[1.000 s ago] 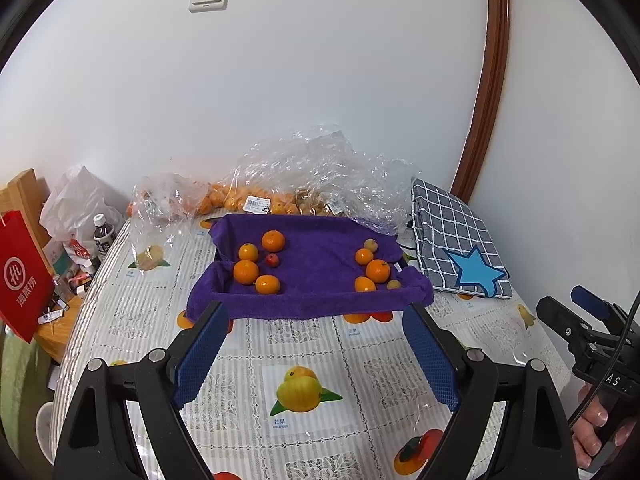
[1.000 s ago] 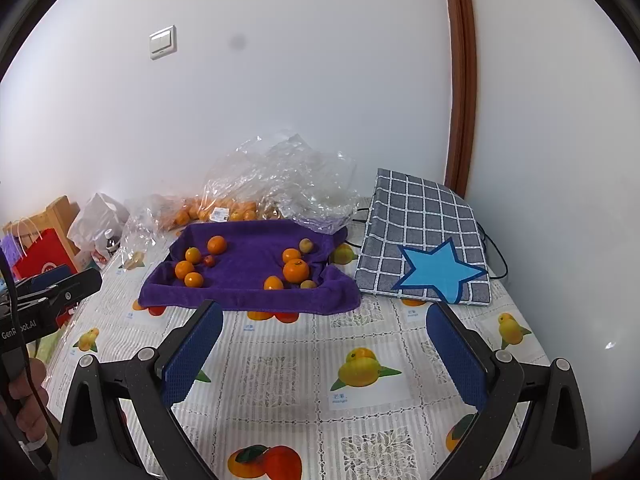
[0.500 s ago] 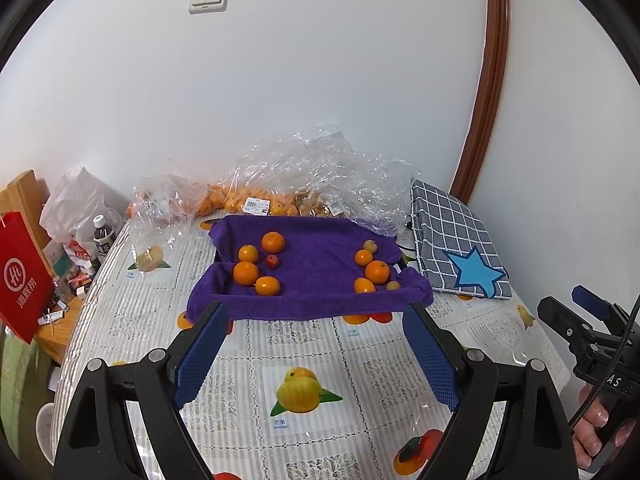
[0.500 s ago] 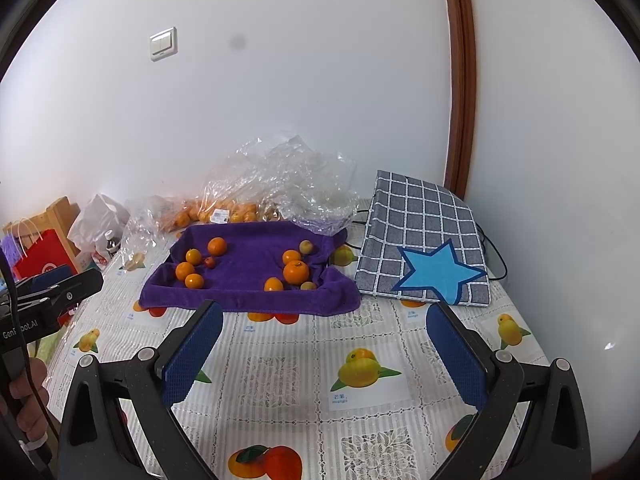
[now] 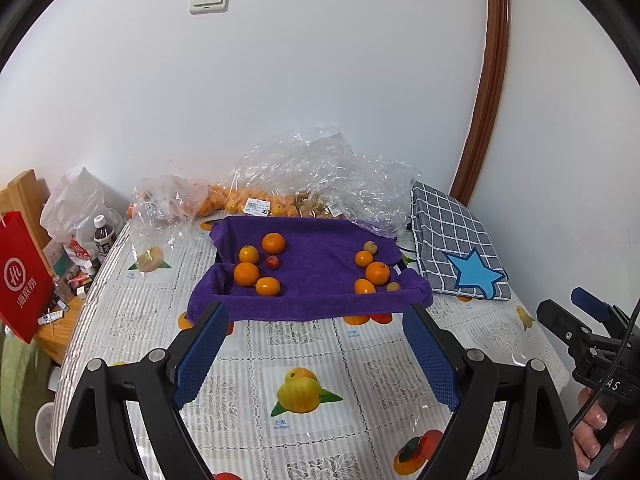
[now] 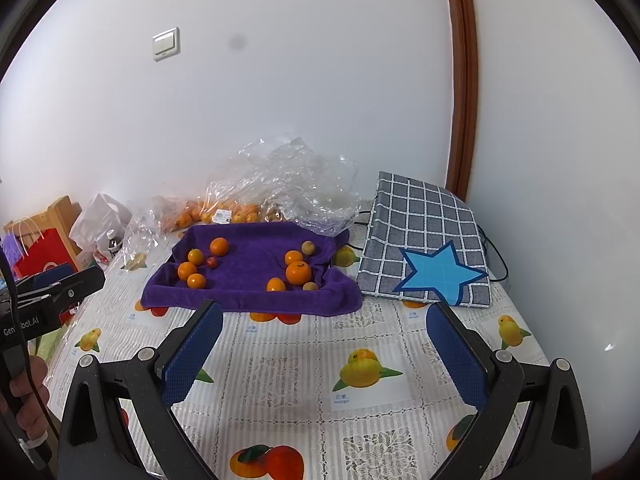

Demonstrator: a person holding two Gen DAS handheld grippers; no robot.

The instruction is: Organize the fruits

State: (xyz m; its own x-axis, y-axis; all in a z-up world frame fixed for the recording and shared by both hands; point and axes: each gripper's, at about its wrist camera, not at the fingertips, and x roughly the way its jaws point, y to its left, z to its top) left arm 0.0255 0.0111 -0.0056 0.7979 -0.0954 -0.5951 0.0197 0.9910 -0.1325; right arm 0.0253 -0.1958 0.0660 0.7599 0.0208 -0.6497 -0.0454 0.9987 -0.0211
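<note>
A purple towel [image 5: 316, 276] drapes over a shallow tray on the table [image 5: 256, 344], so the fruit sits in a soft hollow and cannot roll off. It lies in two clusters. On the left are four oranges [image 5: 246, 273] with one small red fruit [image 5: 272, 262] among them; on the right are three oranges [image 5: 377, 272] with two small tan fruits [image 5: 370, 247], one at the far end and one at the near edge. The split by side looks deliberate, yet each cluster mixes kinds, so this could be a sort partly made or one yet to be tidied (one moment will not settle which). More oranges stay in the plastic bags [image 5: 320, 176] against the wall, just behind the towel.

The left gripper [image 5: 316, 354] hovers above the table with its jaws spread wide and nothing between them; the towel's near edge lies just beyond its tips, the fruit further ahead. The right gripper [image 6: 324, 356] is likewise spread and empty, level beside the left, with the right cluster ahead and slightly left of its centre line. Both seem poised short of the tray, each roughly facing a cluster
</note>
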